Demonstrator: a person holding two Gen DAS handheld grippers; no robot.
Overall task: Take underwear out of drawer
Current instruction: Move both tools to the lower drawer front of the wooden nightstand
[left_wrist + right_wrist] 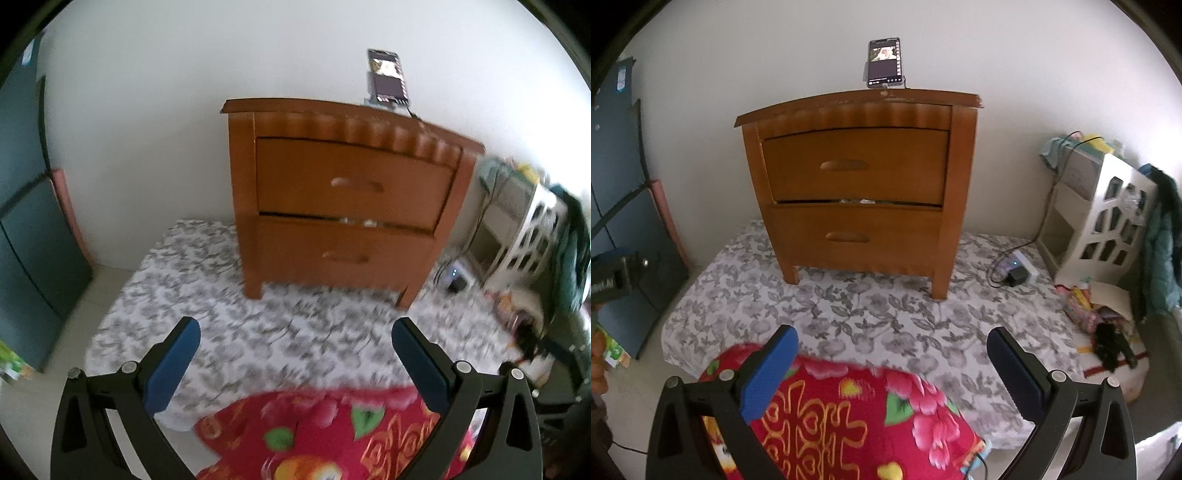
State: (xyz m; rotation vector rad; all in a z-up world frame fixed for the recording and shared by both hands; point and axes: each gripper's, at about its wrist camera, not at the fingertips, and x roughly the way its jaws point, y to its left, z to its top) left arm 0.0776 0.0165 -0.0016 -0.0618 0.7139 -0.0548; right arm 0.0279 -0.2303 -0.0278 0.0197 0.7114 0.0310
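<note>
A brown wooden nightstand (343, 199) (857, 184) with two drawers stands on a grey floral sheet against the white wall. The top drawer (855, 166) and the bottom drawer (853, 236) each carry a wooden handle. Both look pushed in; a thin gap between them shows a bit of pale fabric (857, 201). No underwear is in plain view. My left gripper (295, 332) hangs open well short of the nightstand, nothing between its blue pads. My right gripper (892, 339) is likewise open and empty, facing the drawers from a distance.
A phone (884, 62) stands on a holder on the nightstand top. A red floral cushion (849, 413) lies just below both grippers. A white cut-out shelf (1100, 221), a charger with cable (1015, 273) and loose items sit right. A dark blue cabinet (26, 236) stands left.
</note>
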